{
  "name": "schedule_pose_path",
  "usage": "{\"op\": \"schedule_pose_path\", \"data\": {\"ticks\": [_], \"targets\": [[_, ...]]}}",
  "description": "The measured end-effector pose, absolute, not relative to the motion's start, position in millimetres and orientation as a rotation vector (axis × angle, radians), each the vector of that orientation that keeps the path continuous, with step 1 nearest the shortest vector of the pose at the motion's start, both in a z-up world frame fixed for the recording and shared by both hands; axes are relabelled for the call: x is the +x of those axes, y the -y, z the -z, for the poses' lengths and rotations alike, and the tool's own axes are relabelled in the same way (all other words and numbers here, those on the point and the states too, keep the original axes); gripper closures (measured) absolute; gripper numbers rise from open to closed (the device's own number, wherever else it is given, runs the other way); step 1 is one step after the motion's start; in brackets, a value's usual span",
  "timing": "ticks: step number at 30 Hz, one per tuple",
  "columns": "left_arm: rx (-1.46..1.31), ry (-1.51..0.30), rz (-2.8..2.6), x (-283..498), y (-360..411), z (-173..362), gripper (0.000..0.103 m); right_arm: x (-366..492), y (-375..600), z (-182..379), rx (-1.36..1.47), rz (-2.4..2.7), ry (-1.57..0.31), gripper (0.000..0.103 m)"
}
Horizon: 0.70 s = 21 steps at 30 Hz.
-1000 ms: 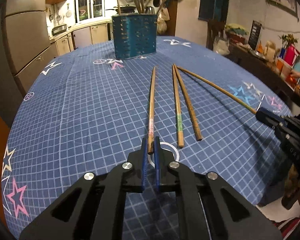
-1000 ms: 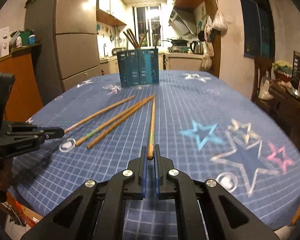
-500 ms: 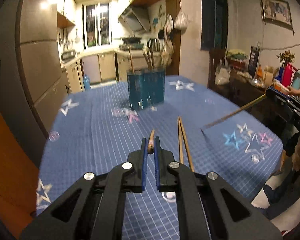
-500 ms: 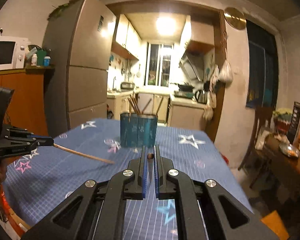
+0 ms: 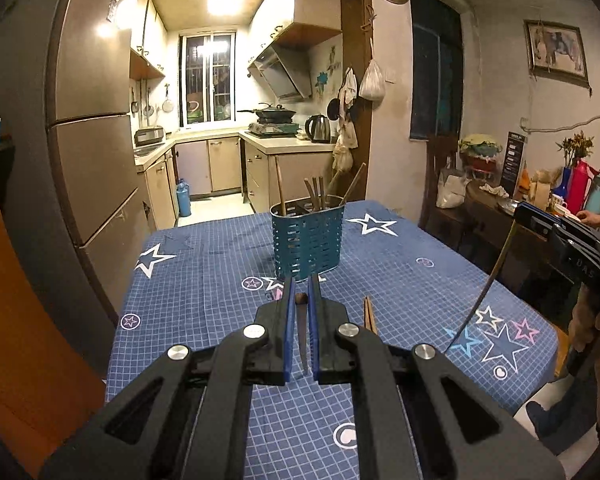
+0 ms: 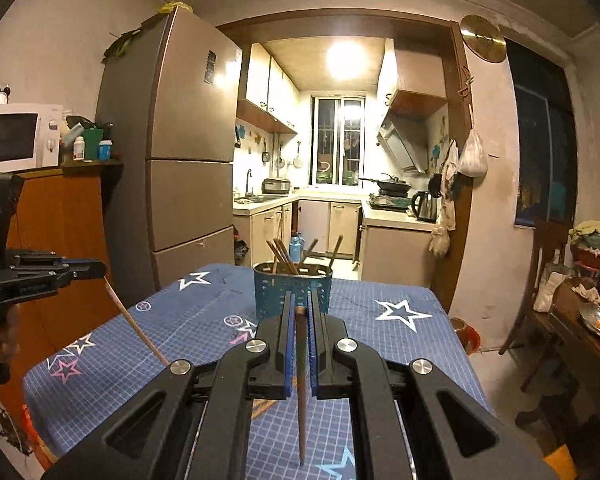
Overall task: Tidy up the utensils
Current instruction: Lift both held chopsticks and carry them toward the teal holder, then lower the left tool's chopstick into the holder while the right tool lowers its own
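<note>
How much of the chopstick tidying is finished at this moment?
Done: several chopsticks stand in the blue holder. In hand: the left gripper and right gripper each grip one chopstick, lifted off the table. Left: two chopsticks lie on the tablecloth.

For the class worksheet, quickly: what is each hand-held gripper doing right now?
Left hand-held gripper: closed on one chopstick.
Right hand-held gripper: closed on another chopstick.

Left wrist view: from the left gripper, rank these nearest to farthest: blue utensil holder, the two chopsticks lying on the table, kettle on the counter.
1. Two chopsticks, on the table, just right of the left gripper.
2. Utensil holder, straight ahead, mid-table.
3. Kettle, on the kitchen counter, far back.
</note>
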<state>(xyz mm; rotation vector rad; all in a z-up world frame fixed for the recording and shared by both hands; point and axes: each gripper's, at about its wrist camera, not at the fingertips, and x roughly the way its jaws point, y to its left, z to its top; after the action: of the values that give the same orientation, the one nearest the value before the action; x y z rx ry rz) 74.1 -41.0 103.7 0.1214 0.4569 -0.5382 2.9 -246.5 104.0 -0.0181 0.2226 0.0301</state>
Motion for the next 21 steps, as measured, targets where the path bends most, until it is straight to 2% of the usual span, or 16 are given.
{"op": "schedule_pose_path", "data": {"ticks": [15,21], "targets": [[0.127,-0.349,0.545,101.6,60.7,-171.8,0.098,60.4,272.3,-153.2,0.038,-0.088,-0.248,0.096],[0.132,-0.255,0.512,134.0,78.7,-213.8,0.098,99.7,284.2,-196.7,0.069,-0.09,-0.224,0.096]]}}
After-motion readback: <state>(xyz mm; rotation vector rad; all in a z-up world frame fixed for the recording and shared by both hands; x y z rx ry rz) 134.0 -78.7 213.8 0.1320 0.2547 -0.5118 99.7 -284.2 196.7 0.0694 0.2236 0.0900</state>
